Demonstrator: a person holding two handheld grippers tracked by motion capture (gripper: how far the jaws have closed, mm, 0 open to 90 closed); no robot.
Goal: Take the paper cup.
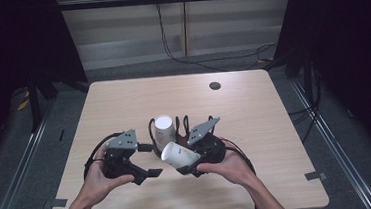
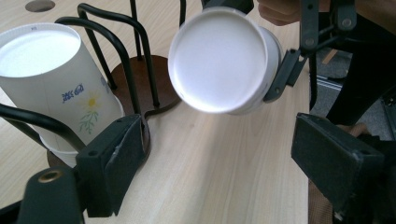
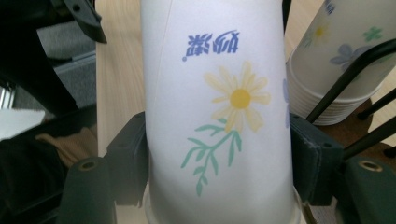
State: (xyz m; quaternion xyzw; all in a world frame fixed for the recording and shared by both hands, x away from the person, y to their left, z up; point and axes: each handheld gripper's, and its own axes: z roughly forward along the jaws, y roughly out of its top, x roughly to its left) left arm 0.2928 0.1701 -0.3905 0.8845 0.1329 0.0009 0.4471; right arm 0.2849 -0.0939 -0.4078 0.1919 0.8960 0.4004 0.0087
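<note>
Right gripper [image 1: 191,166]: jaws closed on the sides of a paper cup [image 1: 179,154], clamped mid-wall.
Cup axis: tilted, closed base pointing toward the left gripper [image 1: 149,173].
Left gripper: jaws wide apart, holding nothing; the cup's base hangs just ahead, between and above them.
Stack of cups [image 1: 164,129]: upside down in the wire rack [image 1: 181,125], beyond both grippers.
Nearer hand: right.

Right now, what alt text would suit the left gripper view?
A white paper cup, base toward the camera, is gripped by the right tool above a wooden table. To its left, a stack of cups stands upside down in a black wire rack; the left tool is open.
</note>
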